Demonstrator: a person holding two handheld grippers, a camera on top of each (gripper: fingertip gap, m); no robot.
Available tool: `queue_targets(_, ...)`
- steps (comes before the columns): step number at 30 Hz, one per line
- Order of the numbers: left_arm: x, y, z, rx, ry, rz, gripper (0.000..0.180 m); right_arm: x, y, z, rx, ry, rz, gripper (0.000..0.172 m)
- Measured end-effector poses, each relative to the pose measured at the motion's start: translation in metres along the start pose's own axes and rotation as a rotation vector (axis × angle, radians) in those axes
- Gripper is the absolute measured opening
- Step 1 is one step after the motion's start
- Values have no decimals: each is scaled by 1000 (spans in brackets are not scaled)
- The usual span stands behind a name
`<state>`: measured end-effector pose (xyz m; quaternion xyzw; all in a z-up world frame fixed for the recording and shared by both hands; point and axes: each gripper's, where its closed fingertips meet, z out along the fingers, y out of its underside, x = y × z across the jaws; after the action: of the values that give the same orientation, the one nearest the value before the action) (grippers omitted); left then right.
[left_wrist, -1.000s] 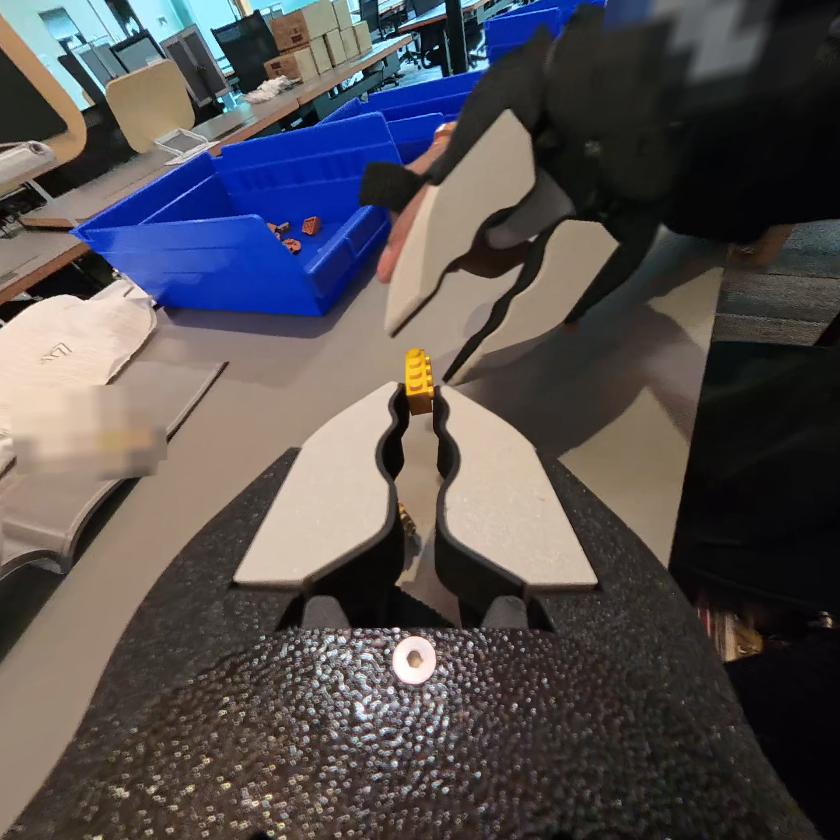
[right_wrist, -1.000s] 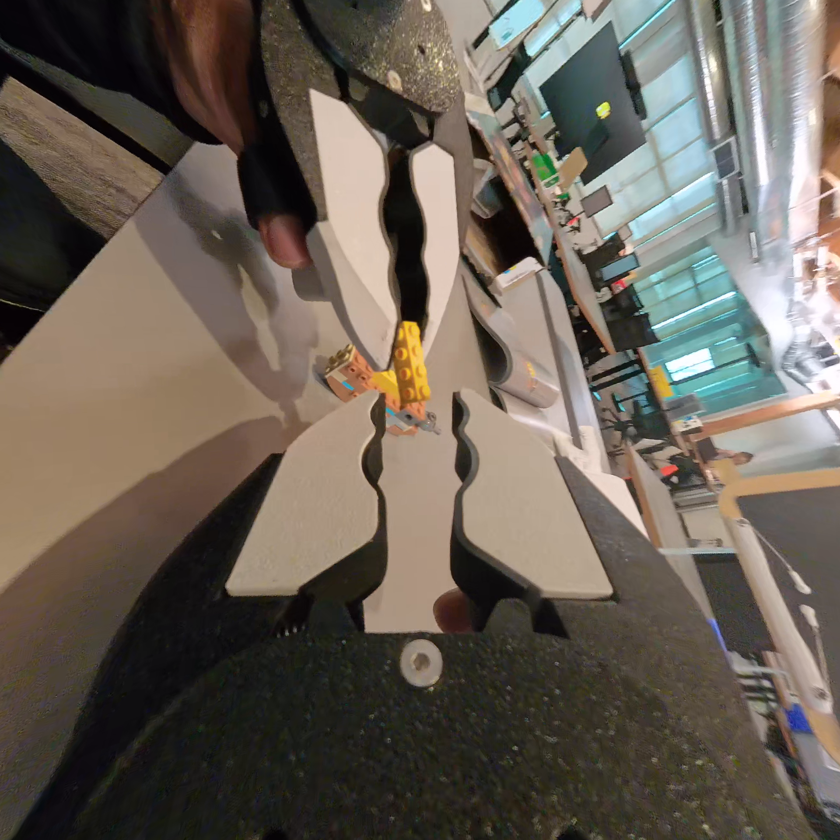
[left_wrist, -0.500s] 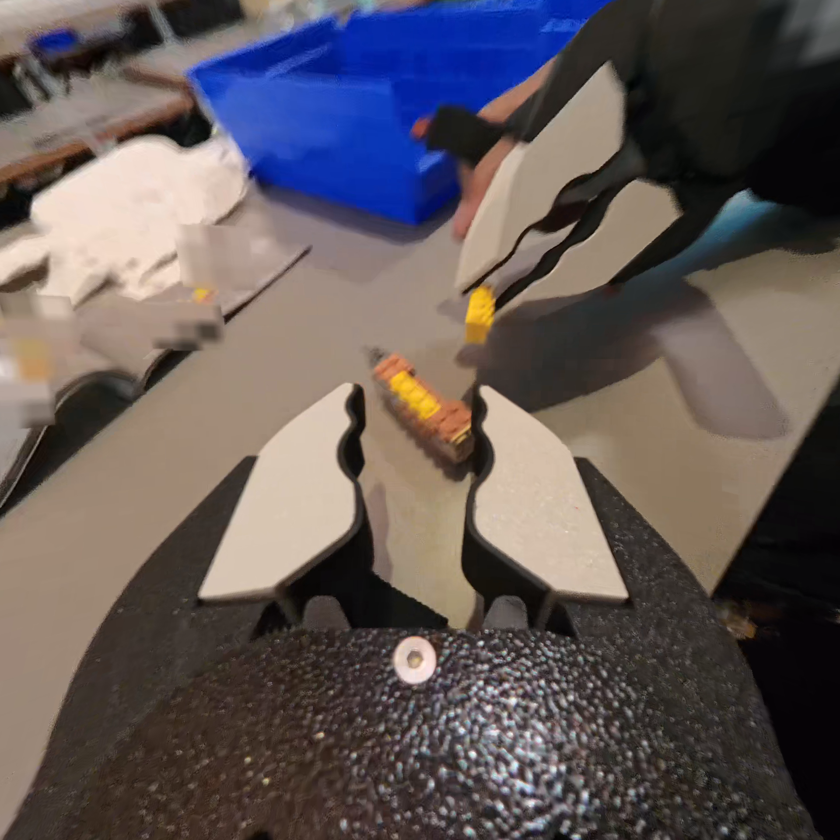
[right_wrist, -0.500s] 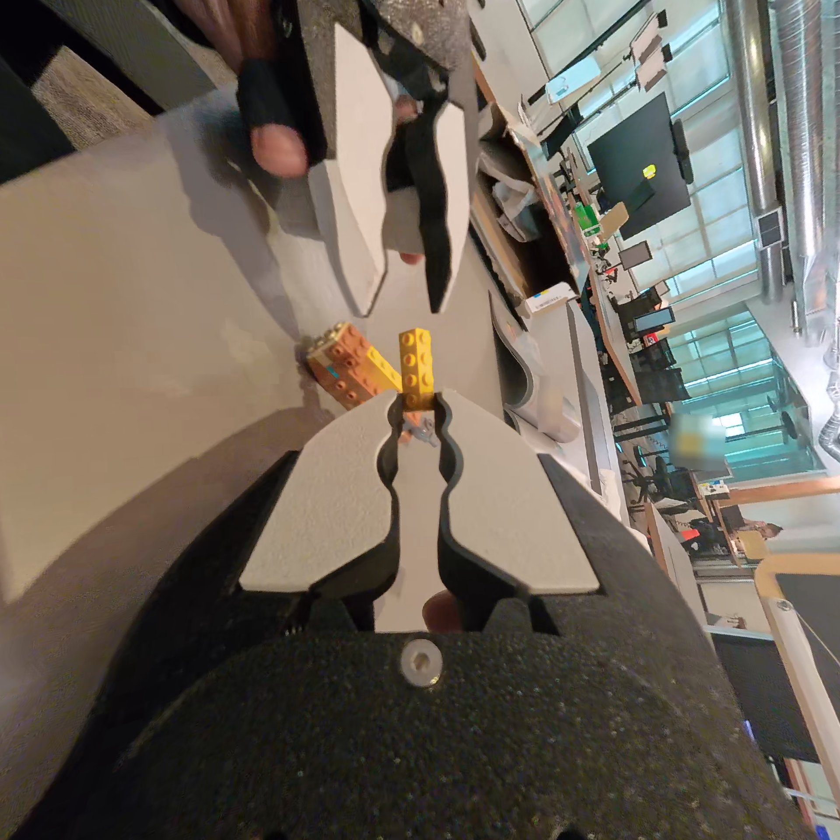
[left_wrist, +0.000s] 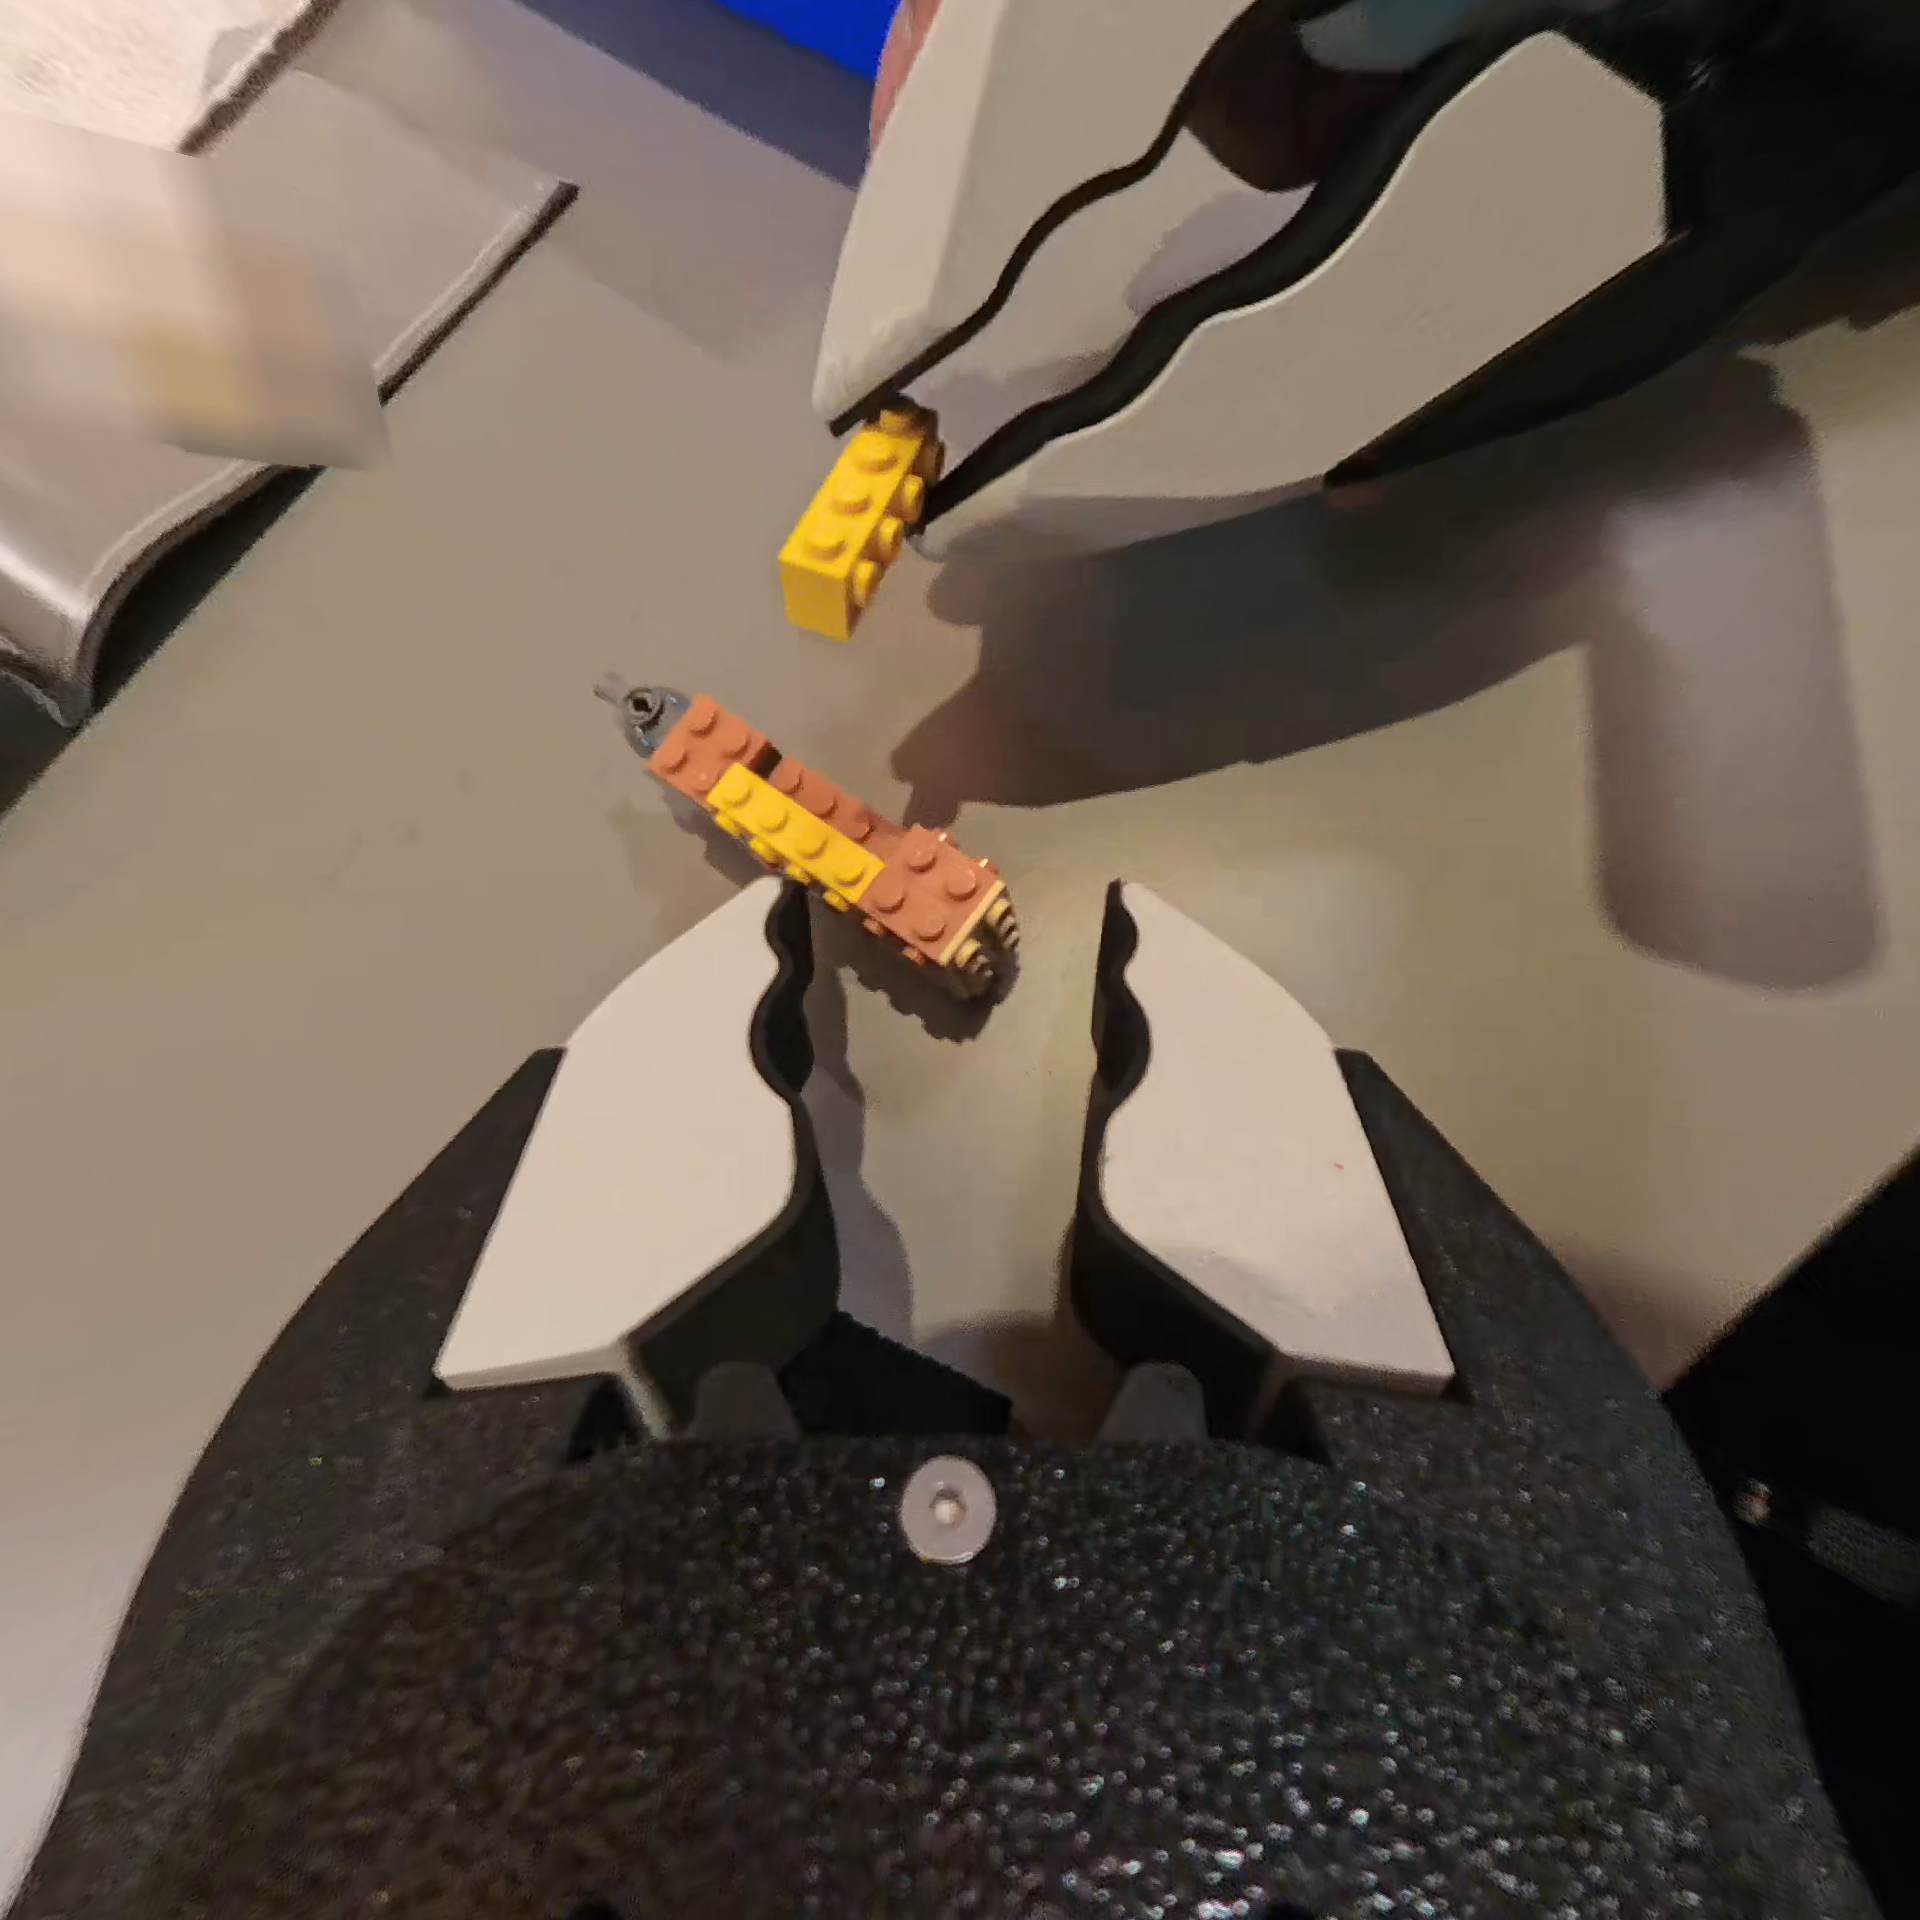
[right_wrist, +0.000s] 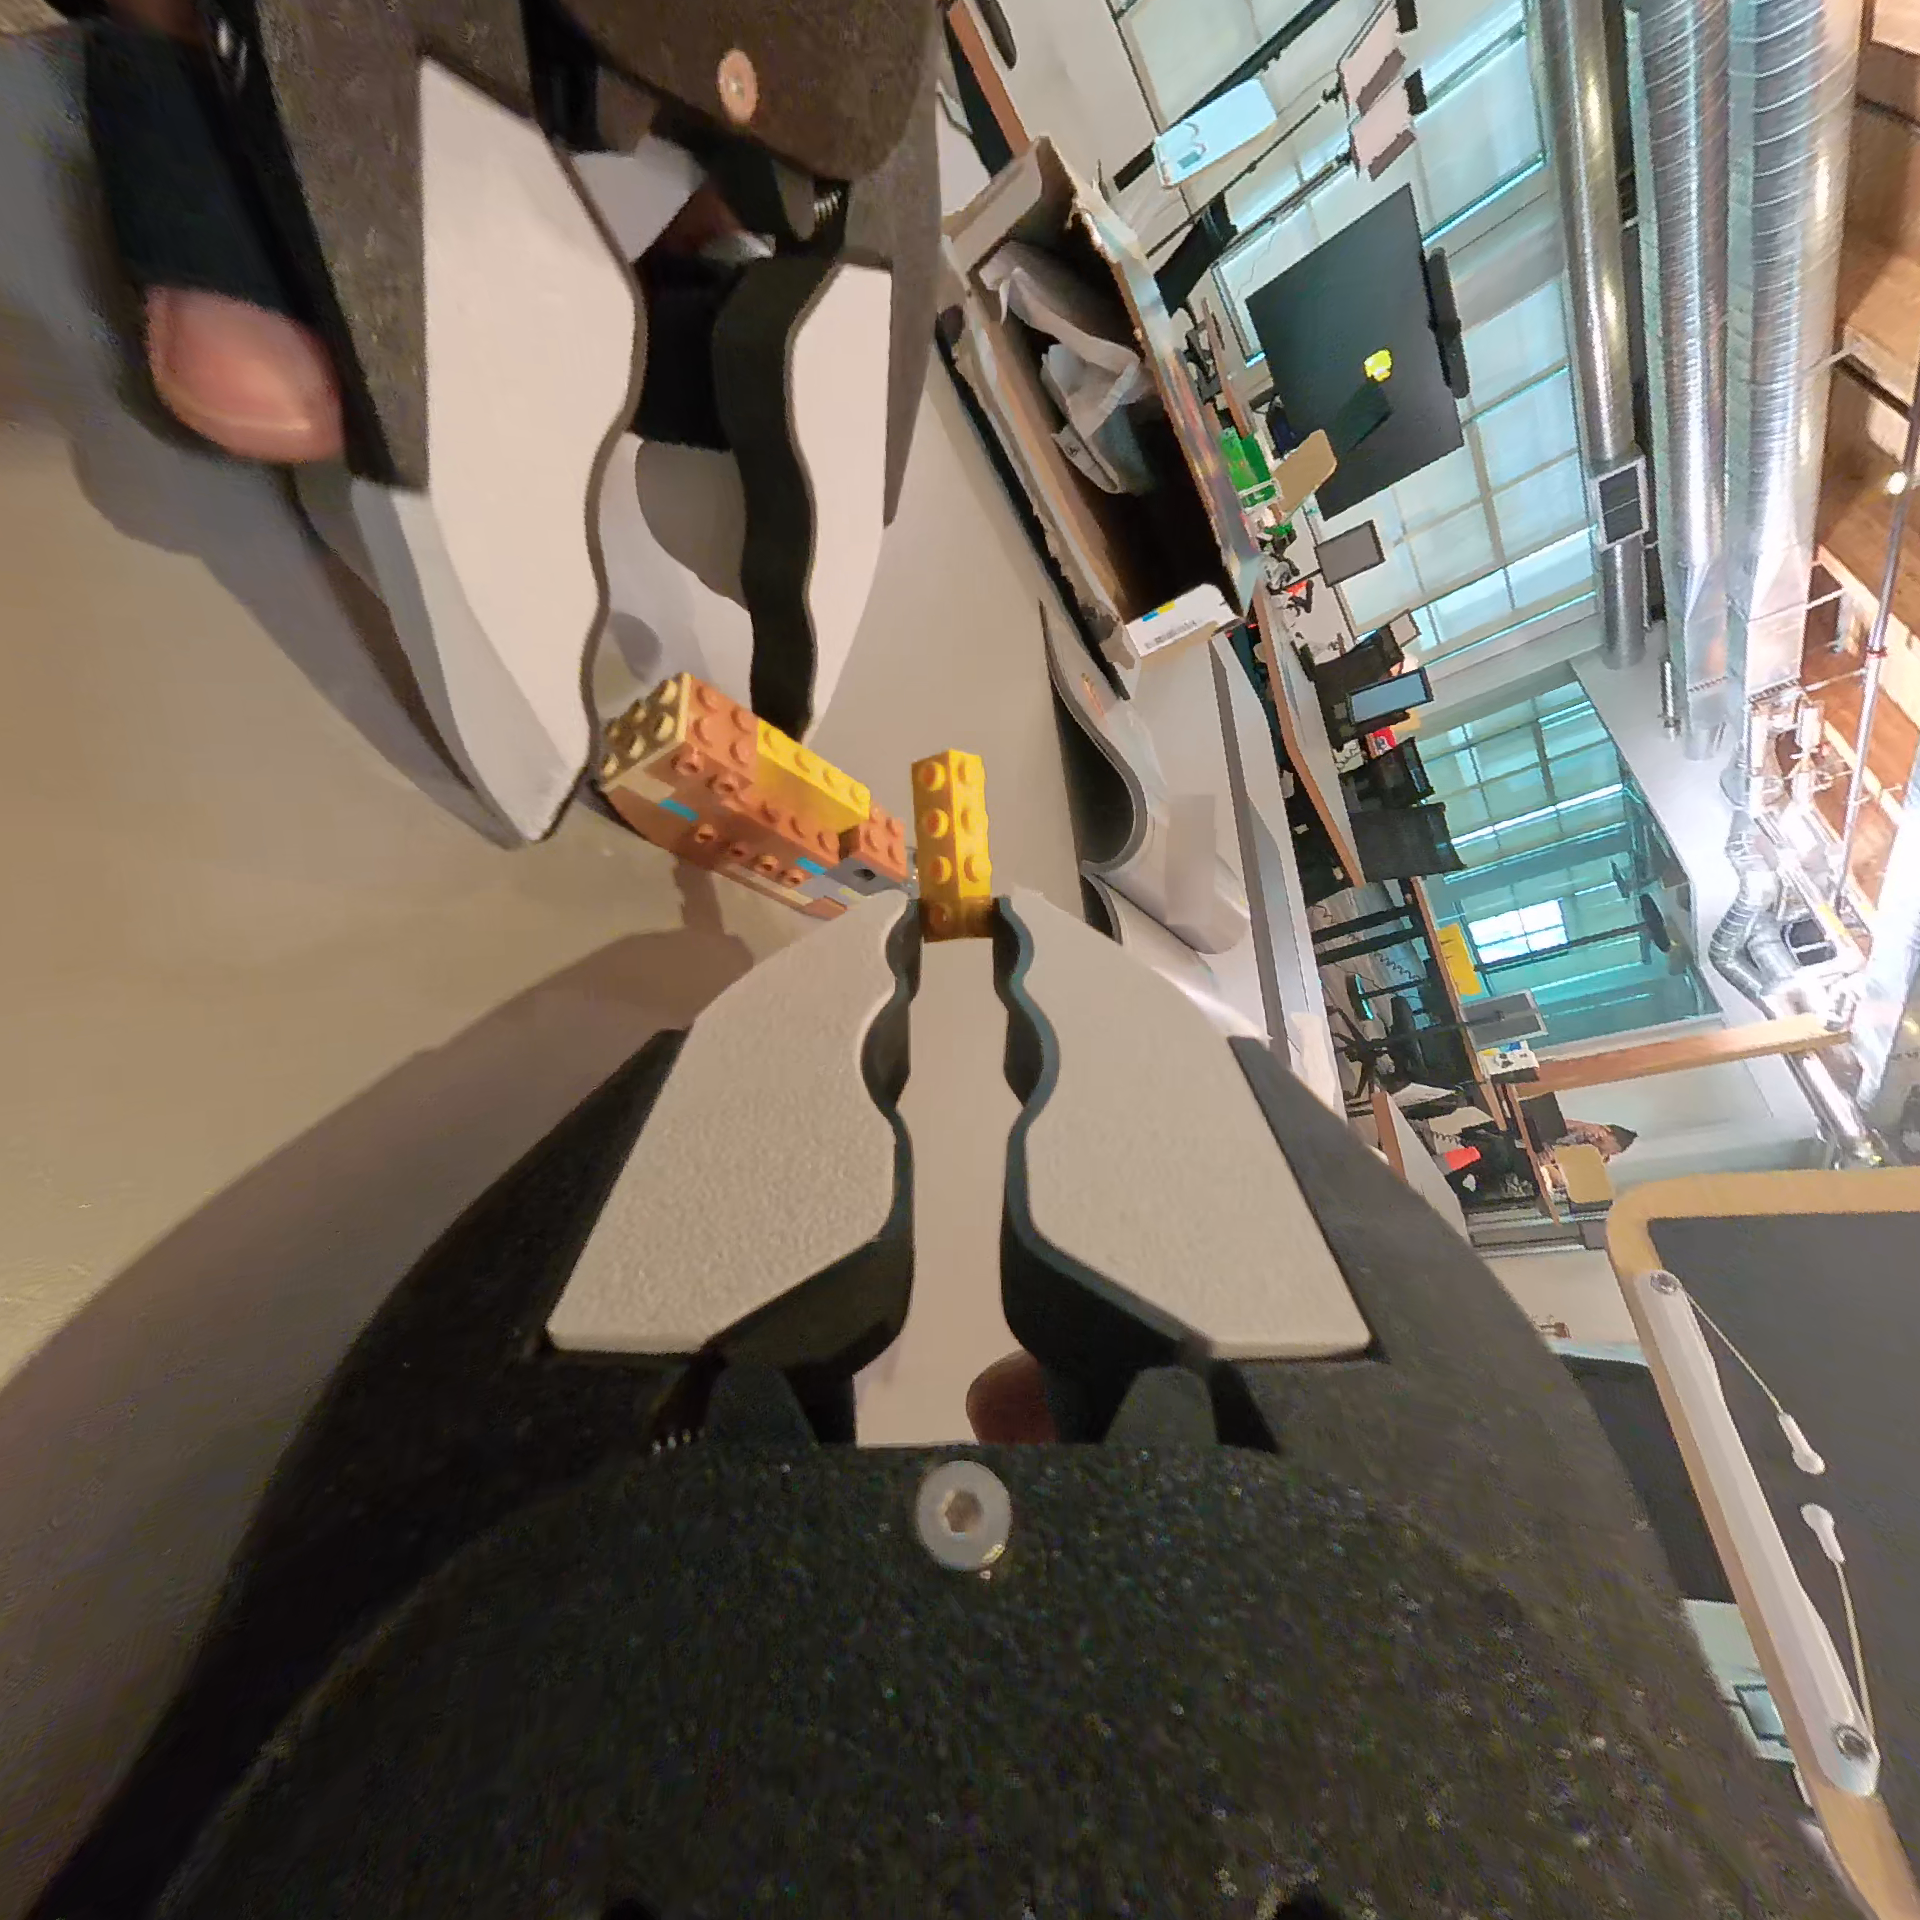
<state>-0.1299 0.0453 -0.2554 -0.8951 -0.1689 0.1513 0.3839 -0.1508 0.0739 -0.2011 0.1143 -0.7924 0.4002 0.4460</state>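
Observation:
My left gripper (left_wrist: 951, 904) is open, its jaws wide apart, just above the grey table (left_wrist: 312, 935). A brown and yellow brick assembly (left_wrist: 821, 831) with a small grey piece at its far end lies on the table; its near end sits between my left fingertips, which do not press on it. My right gripper (right_wrist: 958, 906) is shut on one end of a long yellow brick (right_wrist: 951, 831), which sticks out forward. In the left wrist view the right gripper (left_wrist: 914, 457) holds that yellow brick (left_wrist: 857, 520) beyond the assembly. In the right wrist view the assembly (right_wrist: 743, 810) lies under the left gripper (right_wrist: 665, 748).
A blue bin (left_wrist: 821, 31) stands at the far edge. A grey mat (left_wrist: 343, 270) and white material lie at the left. The table's edge drops off at the right (left_wrist: 1766, 1299). Desks, chairs and a dark screen (right_wrist: 1351, 343) fill the room beyond. Across from one pair of fingers to the other is roughly 6 centimeters.
My left gripper let go of the yellow brick and opened wide. My right gripper shut on that brick and took it. The left gripper then dropped down over the brick assembly on the table.

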Motion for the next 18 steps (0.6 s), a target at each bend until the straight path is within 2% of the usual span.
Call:
queue_targets(6,-27,0,3,-26,-140,94,37,0,2,-5,9,13,-1,12)
queue_targets(12,-33,6,-2,-8,43,-51,45,0,4,-3,-10,24,10,12)
queue_targets(16,-31,3,6,-15,56,-24,46,-1,3,1,-30,33,-9,12)
queue_targets(18,-29,2,11,-22,52,-6,38,-3,3,3,-40,37,-35,12)
